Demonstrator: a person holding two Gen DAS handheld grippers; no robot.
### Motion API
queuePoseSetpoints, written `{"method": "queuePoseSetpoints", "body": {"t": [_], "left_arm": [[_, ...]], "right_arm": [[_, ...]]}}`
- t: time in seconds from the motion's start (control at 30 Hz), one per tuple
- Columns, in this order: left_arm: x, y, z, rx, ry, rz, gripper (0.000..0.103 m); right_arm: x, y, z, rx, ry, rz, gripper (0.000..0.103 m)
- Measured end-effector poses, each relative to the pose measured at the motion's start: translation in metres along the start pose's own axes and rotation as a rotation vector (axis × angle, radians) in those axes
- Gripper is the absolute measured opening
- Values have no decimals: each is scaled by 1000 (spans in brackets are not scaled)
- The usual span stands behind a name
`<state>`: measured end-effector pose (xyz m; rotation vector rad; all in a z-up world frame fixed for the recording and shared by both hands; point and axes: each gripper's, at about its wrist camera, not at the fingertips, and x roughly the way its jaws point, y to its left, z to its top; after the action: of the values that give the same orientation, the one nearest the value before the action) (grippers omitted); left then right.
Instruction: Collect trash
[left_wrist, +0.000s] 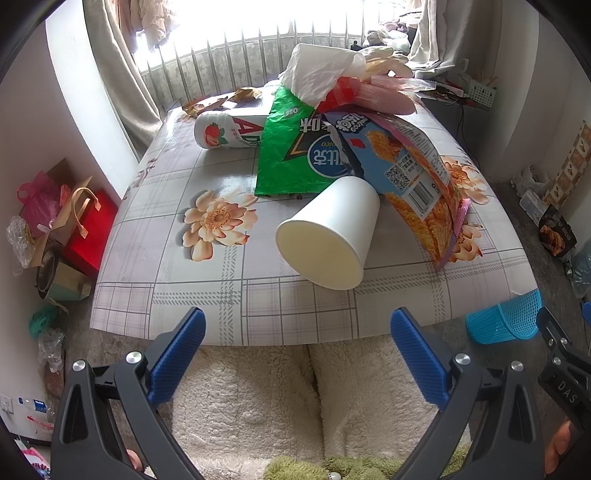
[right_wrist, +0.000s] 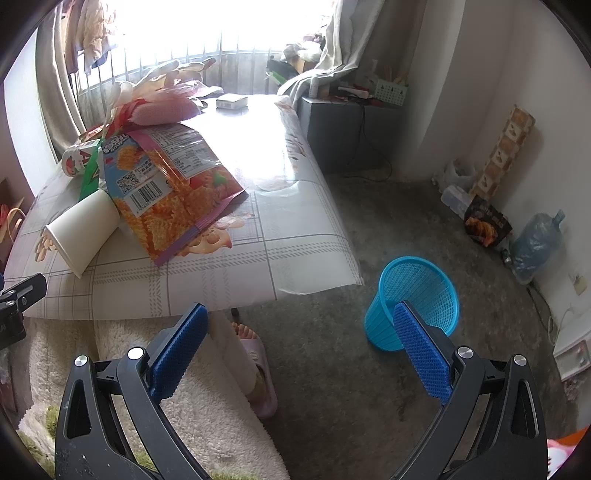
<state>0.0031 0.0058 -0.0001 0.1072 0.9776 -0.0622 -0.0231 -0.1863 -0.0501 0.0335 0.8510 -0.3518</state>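
Observation:
A white paper cup (left_wrist: 328, 236) lies on its side on the table, its mouth toward me. Behind it lie a green snack bag (left_wrist: 291, 155), an orange snack bag (left_wrist: 417, 173), a strawberry drink bottle (left_wrist: 225, 131), crumpled tissue (left_wrist: 317, 72) and pink wrapping (left_wrist: 384, 96). My left gripper (left_wrist: 297, 358) is open and empty, just short of the table's front edge, below the cup. My right gripper (right_wrist: 301, 354) is open and empty, low at the table's right corner. The cup (right_wrist: 83, 230) and orange bag (right_wrist: 173, 184) lie to its upper left. A blue mesh trash basket (right_wrist: 417, 306) stands on the floor by its right finger.
The table (left_wrist: 177, 280) has a flowered plaid cover. Fluffy white fabric (left_wrist: 258, 398) covers the person's lap below. A slippered foot (right_wrist: 255, 354) rests under the table edge. Bags and boxes (left_wrist: 62, 221) crowd the floor at left. A water jug (right_wrist: 535, 243) and packages line the right wall.

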Motion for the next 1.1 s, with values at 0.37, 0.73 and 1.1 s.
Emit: {"method": "queuePoseSetpoints", "body": {"t": [0.37, 0.73, 1.1], "left_arm": [[0, -1, 0, -2, 1, 0, 98], [-1, 0, 1, -3, 0, 2, 98], [-1, 2, 1, -3, 0, 4, 98]], "right_arm": [[0, 0, 0, -1, -1, 0, 96], [1, 0, 0, 1, -2, 1, 96], [0, 0, 0, 1, -4, 2, 96]]}}
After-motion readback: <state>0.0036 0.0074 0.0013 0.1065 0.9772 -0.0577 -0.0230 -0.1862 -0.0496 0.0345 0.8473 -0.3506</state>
